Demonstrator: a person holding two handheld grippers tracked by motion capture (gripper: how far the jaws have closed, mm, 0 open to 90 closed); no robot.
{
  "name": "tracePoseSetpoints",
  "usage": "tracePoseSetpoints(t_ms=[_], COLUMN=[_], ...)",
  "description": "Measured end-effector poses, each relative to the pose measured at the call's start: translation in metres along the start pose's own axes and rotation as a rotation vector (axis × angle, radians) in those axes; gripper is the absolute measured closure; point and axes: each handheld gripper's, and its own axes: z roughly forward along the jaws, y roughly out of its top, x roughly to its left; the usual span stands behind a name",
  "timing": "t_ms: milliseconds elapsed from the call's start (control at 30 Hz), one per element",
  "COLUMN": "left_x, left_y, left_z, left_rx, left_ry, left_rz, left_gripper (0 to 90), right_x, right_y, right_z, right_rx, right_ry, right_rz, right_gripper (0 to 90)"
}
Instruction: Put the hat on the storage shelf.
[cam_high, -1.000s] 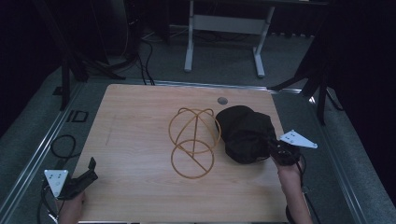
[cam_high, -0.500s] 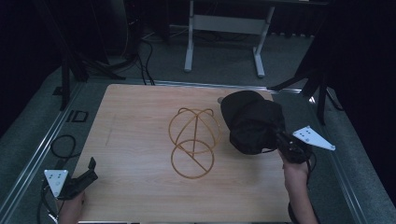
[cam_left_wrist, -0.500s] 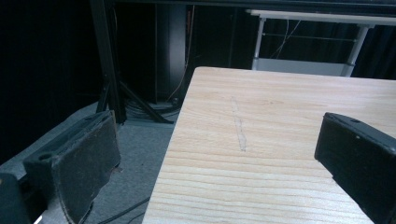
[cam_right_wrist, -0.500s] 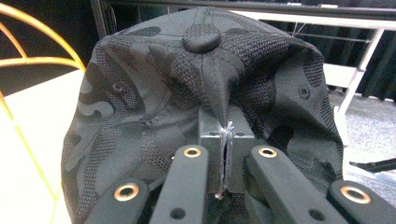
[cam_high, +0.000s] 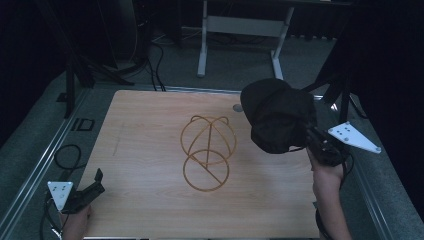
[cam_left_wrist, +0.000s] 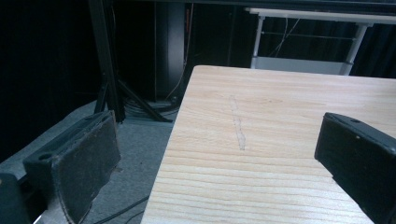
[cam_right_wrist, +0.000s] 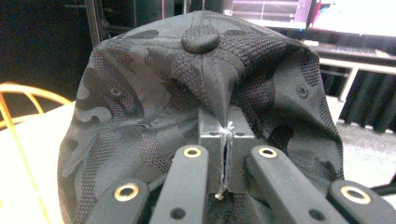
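1. High view: the black cap (cam_high: 278, 120) is held clear of the table (cam_high: 150, 150), at 3 o'clock of the gold wire stand (cam_high: 207, 152), by the right tongs (cam_high: 312, 136).
2. Left gripper view: the left tongs (cam_left_wrist: 219, 158) are spread wide and carry nothing.
3. Right gripper view: the right tongs (cam_right_wrist: 227, 154) are pinched on a fold of crown fabric. The cap is judged light, soft and floppy; a seam or the brim would likely be a firmer hold.

A gold wire stand (cam_high: 207, 152) sits mid-table (cam_high: 145, 130), a white metal frame (cam_high: 240, 30) behind.
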Motion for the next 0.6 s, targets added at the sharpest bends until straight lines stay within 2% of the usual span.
tracePoseSetpoints(t_ms=[67, 167, 233, 600], left_x=[0.0, 0.0, 0.0, 0.0], left_y=[0.0, 0.0, 0.0, 0.0], left_z=[0.0, 0.0, 0.0, 0.0], left_rx=[0.0, -0.001, 0.0, 0.0], left_ry=[0.0, 0.0, 0.001, -0.001], left_rz=[0.001, 0.002, 0.003, -0.001], left_gripper=[0.5, 0.5, 0.5, 0.5], right_x=[0.002, 0.003, 0.008, 0.027], right_y=[0.011, 0.018, 0.028, 0.045], right_z=[-0.003, -0.004, -0.005, -0.001], right_rx=[-0.017, -0.03, -0.041, -0.062], right_ry=[0.003, 0.007, 0.006, 0.054], right_rz=[0.0, -0.002, -0.021, -0.034], right_gripper=[88.3, 88.3, 88.3, 88.3])
